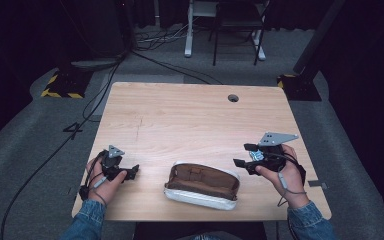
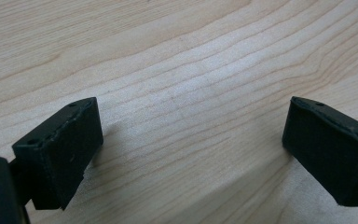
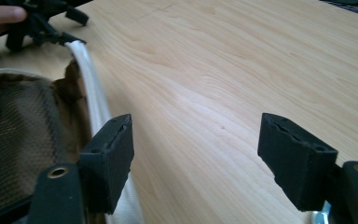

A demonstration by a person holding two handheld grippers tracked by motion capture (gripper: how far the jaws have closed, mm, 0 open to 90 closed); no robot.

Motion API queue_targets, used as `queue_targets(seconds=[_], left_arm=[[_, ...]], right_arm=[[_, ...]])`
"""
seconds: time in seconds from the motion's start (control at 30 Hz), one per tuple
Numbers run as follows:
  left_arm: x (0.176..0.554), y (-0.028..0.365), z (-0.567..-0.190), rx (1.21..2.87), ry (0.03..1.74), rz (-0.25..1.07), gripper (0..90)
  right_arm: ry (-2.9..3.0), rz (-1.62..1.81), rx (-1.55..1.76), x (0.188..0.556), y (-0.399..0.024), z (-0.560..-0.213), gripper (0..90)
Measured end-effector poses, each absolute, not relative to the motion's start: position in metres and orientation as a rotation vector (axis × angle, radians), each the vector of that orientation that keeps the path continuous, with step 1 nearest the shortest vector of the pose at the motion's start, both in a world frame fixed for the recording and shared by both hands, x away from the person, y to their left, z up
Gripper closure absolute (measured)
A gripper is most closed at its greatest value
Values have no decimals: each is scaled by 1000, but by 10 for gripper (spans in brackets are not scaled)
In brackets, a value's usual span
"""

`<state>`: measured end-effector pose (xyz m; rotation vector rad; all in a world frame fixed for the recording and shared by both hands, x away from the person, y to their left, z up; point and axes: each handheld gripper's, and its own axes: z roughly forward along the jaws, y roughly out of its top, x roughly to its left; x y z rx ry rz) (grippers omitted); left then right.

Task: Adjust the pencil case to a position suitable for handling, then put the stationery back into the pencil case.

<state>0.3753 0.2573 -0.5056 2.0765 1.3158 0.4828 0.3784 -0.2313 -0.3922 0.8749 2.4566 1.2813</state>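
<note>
The open pencil case (image 1: 202,186) is lying lengthwise on the desk (image 1: 190,115) between both released tongs, nearer the right tongs (image 1: 243,155) than the left tongs (image 1: 133,171).

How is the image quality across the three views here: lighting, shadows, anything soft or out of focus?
High view: the table is evenly lit, the surroundings fall to near black, and the open pouch is slightly soft. Left gripper view: wood grain is sharp mid-frame, and the left gripper has soft-edged shadows under its near jaws. Right gripper view: the right gripper is fairly crisp; the far tabletop blurs.
</note>
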Motion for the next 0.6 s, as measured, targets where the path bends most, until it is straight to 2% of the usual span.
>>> queue_targets(seconds=[0.27,0.6], left_arm=[[376,257,-506,2071,1318,482,49],[376,256,-506,2071,1323,481,44]], right_arm=[[2364,1155,1041,395,-254,-399,242],[2310,1013,1193,410,-280,-415,243]])
